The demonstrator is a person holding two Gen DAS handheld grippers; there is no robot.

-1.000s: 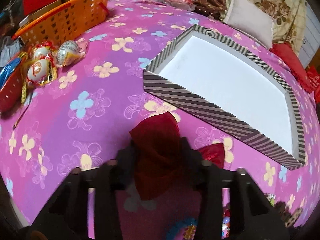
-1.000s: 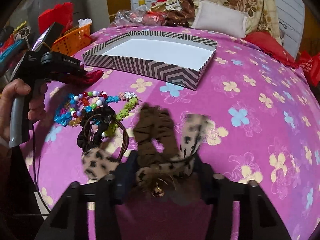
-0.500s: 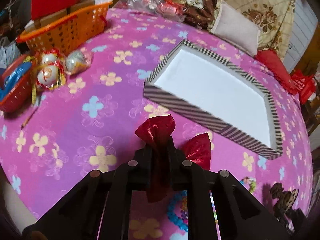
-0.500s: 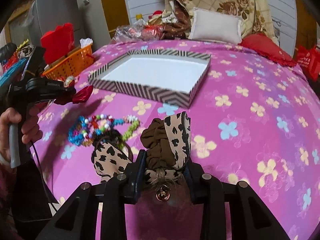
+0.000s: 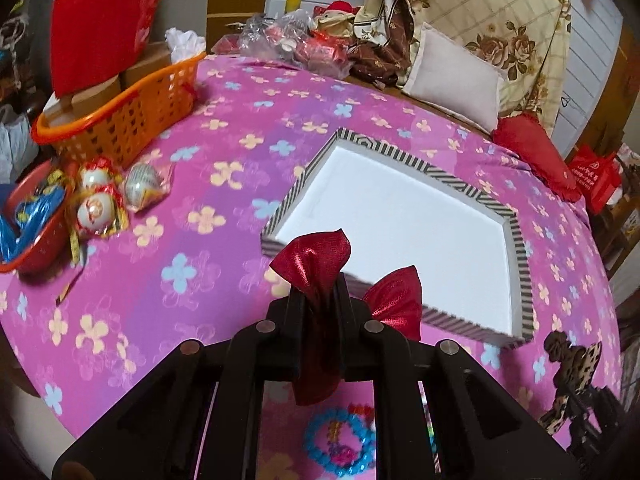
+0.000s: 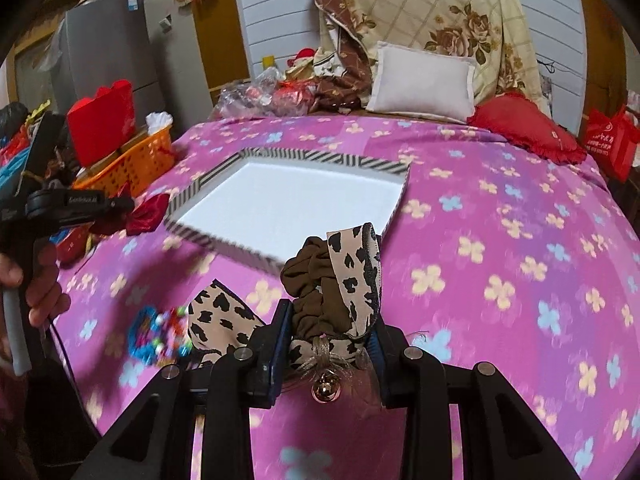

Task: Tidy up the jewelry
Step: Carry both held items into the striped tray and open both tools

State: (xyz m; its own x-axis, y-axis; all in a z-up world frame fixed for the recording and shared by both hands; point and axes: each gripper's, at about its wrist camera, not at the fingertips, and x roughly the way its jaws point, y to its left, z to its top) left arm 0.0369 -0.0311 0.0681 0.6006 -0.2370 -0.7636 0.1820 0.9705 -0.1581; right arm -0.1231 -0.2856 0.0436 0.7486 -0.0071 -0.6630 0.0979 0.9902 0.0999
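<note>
Pink floral bed (image 5: 168, 288): my left tool (image 5: 318, 300) pinched red bow (image 5: 316, 264), right tool (image 6: 326, 320) pinched leopard scrunchie (image 6: 336, 276); I judged best to release low inside striped tray (image 5: 520, 240).

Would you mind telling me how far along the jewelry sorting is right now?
Nothing is put away yet: the striped tray is bare inside. In hand: the left gripper clamps a red bow, the right gripper a leopard-print scrunchie, both lifted off the cloth. The beaded bracelets are left on the cloth.

Red satin bow (image 5: 316, 276) held aloft; leopard scrunchie (image 6: 340, 292) too — striped tray (image 5: 516, 236) empty.
</note>
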